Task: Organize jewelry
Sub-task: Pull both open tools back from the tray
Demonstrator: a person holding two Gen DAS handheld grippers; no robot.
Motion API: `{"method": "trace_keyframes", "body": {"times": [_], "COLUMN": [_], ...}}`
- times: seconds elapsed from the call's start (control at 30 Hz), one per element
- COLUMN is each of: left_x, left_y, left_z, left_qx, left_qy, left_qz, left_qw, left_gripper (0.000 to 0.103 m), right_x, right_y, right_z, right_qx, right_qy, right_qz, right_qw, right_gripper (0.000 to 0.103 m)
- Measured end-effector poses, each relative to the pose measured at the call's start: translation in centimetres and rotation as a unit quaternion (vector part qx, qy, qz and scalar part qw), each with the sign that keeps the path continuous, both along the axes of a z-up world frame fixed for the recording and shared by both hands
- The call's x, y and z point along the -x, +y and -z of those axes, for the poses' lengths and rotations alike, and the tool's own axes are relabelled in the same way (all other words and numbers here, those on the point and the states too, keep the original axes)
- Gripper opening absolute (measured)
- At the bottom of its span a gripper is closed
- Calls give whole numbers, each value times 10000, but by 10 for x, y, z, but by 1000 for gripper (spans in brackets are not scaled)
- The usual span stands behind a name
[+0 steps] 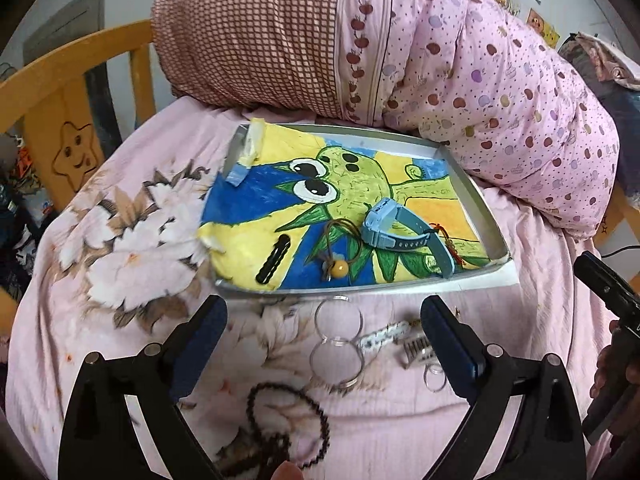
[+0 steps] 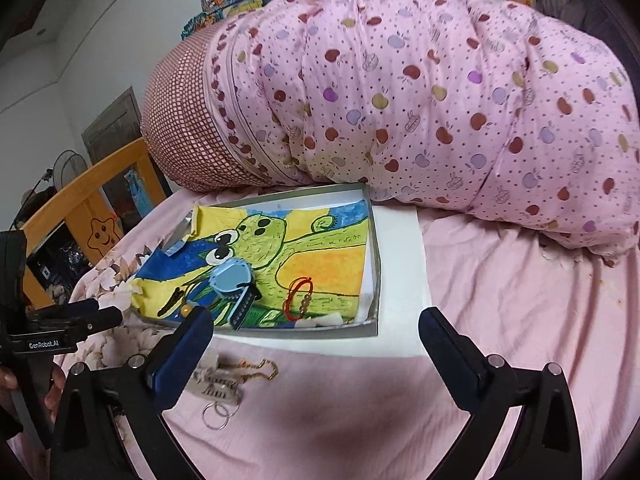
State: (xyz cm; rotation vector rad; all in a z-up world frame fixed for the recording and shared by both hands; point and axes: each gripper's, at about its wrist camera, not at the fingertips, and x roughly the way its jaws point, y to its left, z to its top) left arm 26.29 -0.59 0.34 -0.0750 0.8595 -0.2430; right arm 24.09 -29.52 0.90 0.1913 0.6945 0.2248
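Left gripper point(image 1: 324, 320): jaws spread wide, holding nothing, poised over loose jewelry on the pink bedsheet point(image 1: 520, 340). Right gripper point(image 2: 316, 334): jaws likewise spread and empty, aimed at the near edge of the tray point(image 2: 372, 264).

Between the left fingers lie 2 clear bangles point(image 1: 338, 336), touching each other; judged rigid, smooth and light, so likely to slip unless pinched across the band at 1 point of the rim. Just right of them are a white strip-shaped piece point(image 1: 384, 335), a small metal comb-like clip point(image 1: 414, 350) and 2 thin metal rings point(image 1: 435, 376); the rings look hard to lift from soft cloth. A thin gold chain point(image 2: 256, 368) lies beside the clip; judged limp, best gathered at a bunched part. Nearest the left camera, a dark bead string point(image 1: 288, 428) lies coiled; flexible, any strand serves as a hold.

Already in the tray, on a cartoon drawing point(image 1: 360, 184): a blue watch point(image 1: 396, 228), a brown cord with a yellow bead point(image 1: 340, 266), a black hair clip point(image 1: 274, 258) and a red string bracelet point(image 2: 298, 298). A rolled quilt point(image 2: 440, 100) lies behind the tray.
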Motion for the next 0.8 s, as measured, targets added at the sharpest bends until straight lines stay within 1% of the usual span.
{"method": "trace_keyframes", "body": {"times": [0.23, 0.47, 0.6, 0.7, 0.8], "left_x": [37, 83, 106, 126, 139], "left_y": [11, 16, 15, 13, 10], "left_z": [-8, -16, -20, -24, -24], "left_qx": [112, 219, 203, 78, 40], "left_qy": [-137, -272, -311, -430, -444], "left_qz": [-68, -71, -14, 32, 73], "left_qw": [9998, 9994, 9993, 9990, 9990], "left_gripper": [95, 95, 95, 95, 95], "right_x": [39, 81, 104, 122, 138], "right_y": [9, 20, 25, 30, 35], "right_z": [-16, -27, -32, -35, -36], "right_qx": [52, 116, 134, 159, 207], "right_qy": [-186, -314, -387, -430, -453], "right_qz": [17, -25, -49, -88, -154], "right_qw": [9998, 9994, 9992, 9989, 9986], "right_gripper": [103, 103, 103, 103, 103]}}
